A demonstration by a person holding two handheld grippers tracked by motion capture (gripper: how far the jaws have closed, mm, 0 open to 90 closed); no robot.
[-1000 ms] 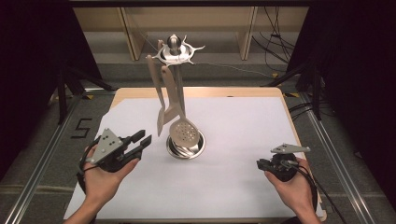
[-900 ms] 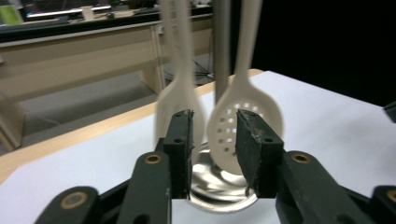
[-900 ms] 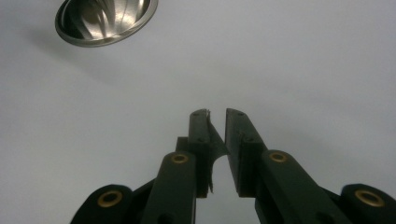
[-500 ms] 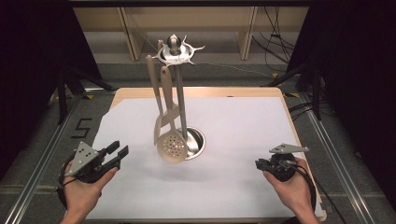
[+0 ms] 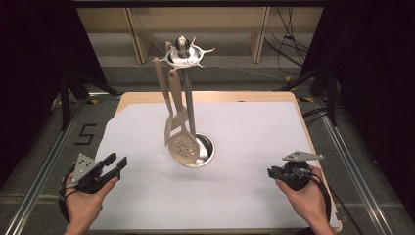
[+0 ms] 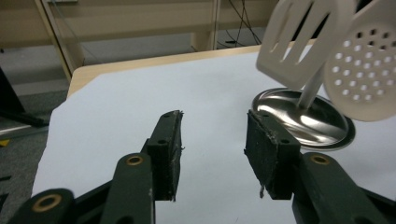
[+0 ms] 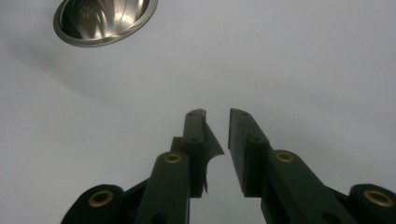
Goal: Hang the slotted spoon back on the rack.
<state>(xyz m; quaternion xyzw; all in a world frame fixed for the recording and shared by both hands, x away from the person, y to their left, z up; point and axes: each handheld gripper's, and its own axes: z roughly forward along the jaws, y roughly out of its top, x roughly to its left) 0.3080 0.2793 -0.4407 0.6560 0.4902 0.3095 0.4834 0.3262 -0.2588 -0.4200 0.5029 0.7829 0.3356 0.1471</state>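
Claws both released, nothing between the jaws, which have just been opening. Left claw point(image 5: 116, 165) rests low on the desk point(image 5: 244, 196); ahead to its right, the utensil stand point(image 5: 185, 105) holds a slotted spatula point(image 6: 303, 39) and skimmer point(image 5: 182, 147) — stiff, light, slippery, free to swing; best gripped mid-handle. Right claw point(image 5: 272, 172) sits well right of the stand's dished base point(image 7: 105, 18) — empty.

White perforated skimmer point(image 6: 362, 77) and slotted turner point(image 6: 299, 44) beyond black jaws; shiny silver base point(image 6: 306, 121); white sheet point(image 5: 244, 132) over tan table point(image 5: 147, 95).
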